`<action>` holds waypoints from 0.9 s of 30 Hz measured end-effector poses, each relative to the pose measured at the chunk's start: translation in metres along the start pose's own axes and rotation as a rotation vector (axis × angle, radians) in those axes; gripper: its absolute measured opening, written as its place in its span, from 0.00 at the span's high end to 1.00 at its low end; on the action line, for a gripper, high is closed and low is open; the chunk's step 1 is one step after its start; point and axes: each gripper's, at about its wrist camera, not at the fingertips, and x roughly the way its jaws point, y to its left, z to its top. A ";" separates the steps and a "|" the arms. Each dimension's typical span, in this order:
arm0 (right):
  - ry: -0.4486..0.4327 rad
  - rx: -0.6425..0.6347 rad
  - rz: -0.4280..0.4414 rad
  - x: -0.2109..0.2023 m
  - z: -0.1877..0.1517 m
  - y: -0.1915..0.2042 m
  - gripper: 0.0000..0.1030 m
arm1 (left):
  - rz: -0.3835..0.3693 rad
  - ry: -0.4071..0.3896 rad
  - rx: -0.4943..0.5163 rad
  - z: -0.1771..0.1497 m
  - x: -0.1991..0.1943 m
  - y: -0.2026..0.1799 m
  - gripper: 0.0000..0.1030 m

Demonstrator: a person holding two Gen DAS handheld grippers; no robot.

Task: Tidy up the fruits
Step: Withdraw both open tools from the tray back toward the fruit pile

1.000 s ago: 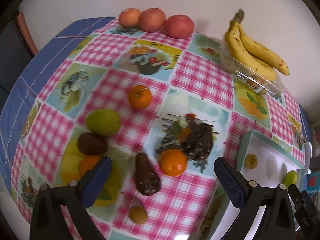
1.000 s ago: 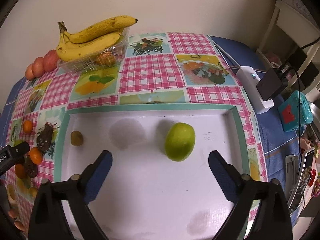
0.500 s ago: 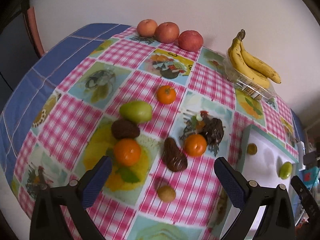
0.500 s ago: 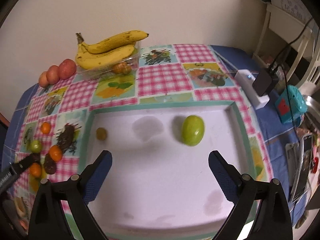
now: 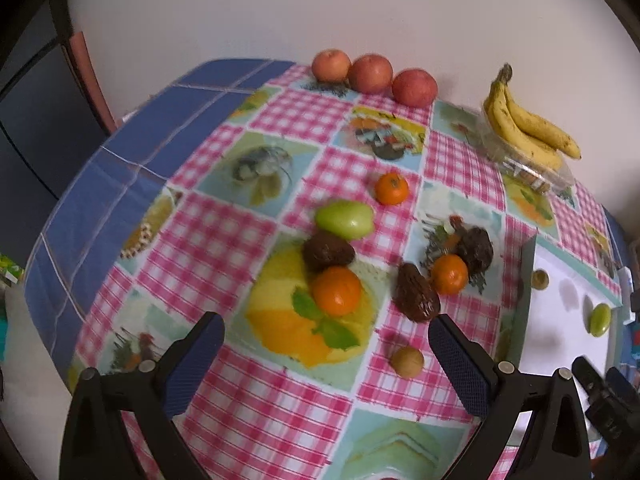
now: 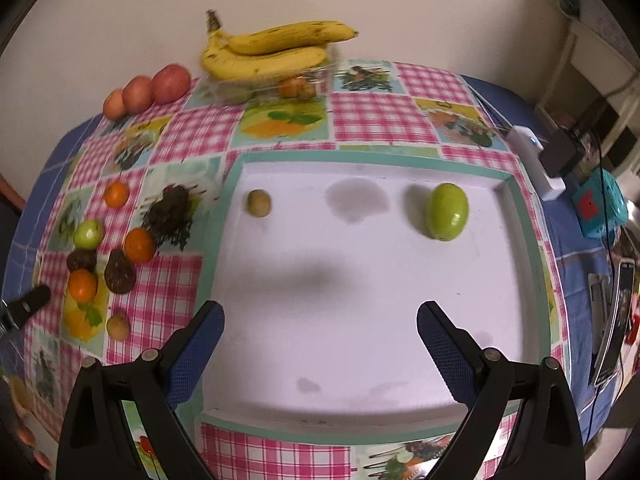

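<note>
Both grippers hang open and empty over a checked cloth (image 5: 256, 248) strewn with fruit.

The white tray (image 6: 360, 320) holds a green fruit (image 6: 447, 211) and a small brown one (image 6: 259, 202), well apart. Bananas (image 6: 264, 50) lie on a clear box by the wall, three apples (image 5: 370, 74) beside them. Left gripper (image 5: 326, 360) hovers near oranges (image 5: 337, 291), dark fruits (image 5: 328, 251) and a green one (image 5: 345, 219); right gripper (image 6: 320, 340) hovers over the tray.

Glossy pink-checked vinyl tablecloth (image 5: 256, 240); matt white tray with teal rim (image 6: 360, 280); smooth shiny green fruit (image 6: 447, 211); rough dark-brown fruit (image 5: 416, 294); clear plastic punnet (image 5: 528, 168).
</note>
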 end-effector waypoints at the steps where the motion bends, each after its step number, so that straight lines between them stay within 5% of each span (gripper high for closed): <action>1: 0.000 -0.010 -0.008 0.001 0.000 0.004 0.06 | -0.005 -0.003 -0.007 0.003 -0.001 0.003 0.00; 18: -0.095 -0.140 0.207 -0.003 0.006 0.102 0.06 | 0.003 -0.066 -0.170 0.041 -0.014 0.076 0.00; 27: -0.091 -0.168 0.260 -0.005 0.003 0.129 0.06 | -0.043 -0.004 -0.177 0.043 0.002 0.088 0.00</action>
